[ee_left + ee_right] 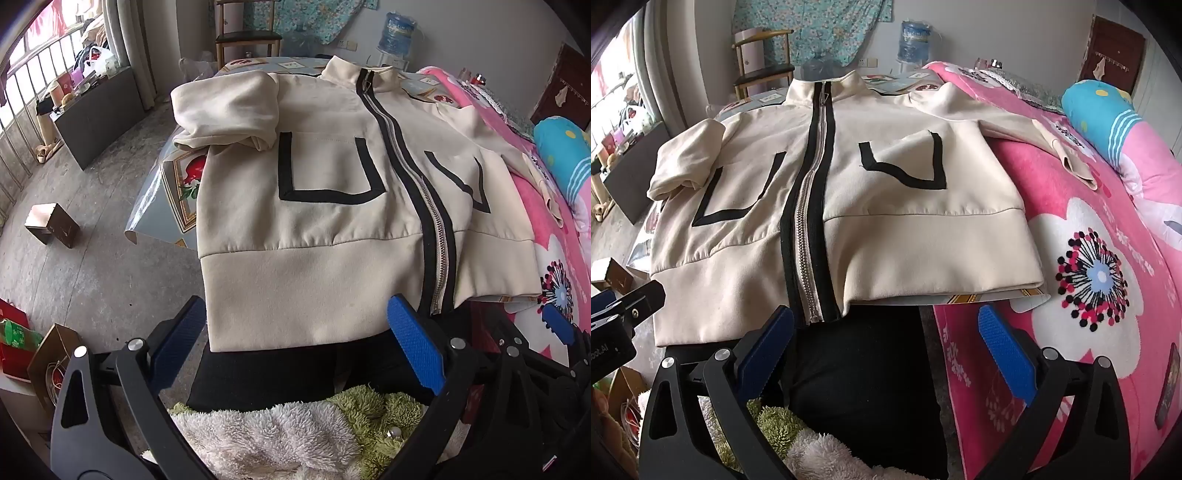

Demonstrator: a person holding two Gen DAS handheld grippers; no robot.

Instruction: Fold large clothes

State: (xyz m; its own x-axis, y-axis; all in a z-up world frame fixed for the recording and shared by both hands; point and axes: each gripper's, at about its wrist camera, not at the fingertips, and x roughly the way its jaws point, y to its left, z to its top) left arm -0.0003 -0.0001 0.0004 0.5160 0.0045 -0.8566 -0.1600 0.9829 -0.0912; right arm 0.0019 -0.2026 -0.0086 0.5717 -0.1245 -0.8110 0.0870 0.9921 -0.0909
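Jaws on both grippers stand wide apart, nothing between them. Left gripper [295,332] hangs over the near hem, just left of the zip; right gripper [886,343] hangs just off the near edge of the table, right of the zip's lower end. Neither touches cloth.

Jacket [332,206], cream with black trim, lies face up and zipped on the table [173,192]. Collar sits at the far edge; the hem band overhangs the near edge. Left sleeve [225,110] is already doubled over onto the chest near the far left corner. Right sleeve [1049,136] trails off the table's right edge onto the pink blanket [1108,258].

Judgement: folding has barely begun, and the stray right sleeve looks like the next thing to bring in.

How to do it well:
- Pinch the sleeve near its cuff [1082,173], cloth only, not the blanket beneath.
- Lift enough to clear the blanket, then lay it across the chest to mirror the other sleeve.
- Hold the body down near the zip [809,206] with the other gripper so it doesn't drag rightward.
- The overhanging hem may pull the jacket toward the near edge; watch for slide.
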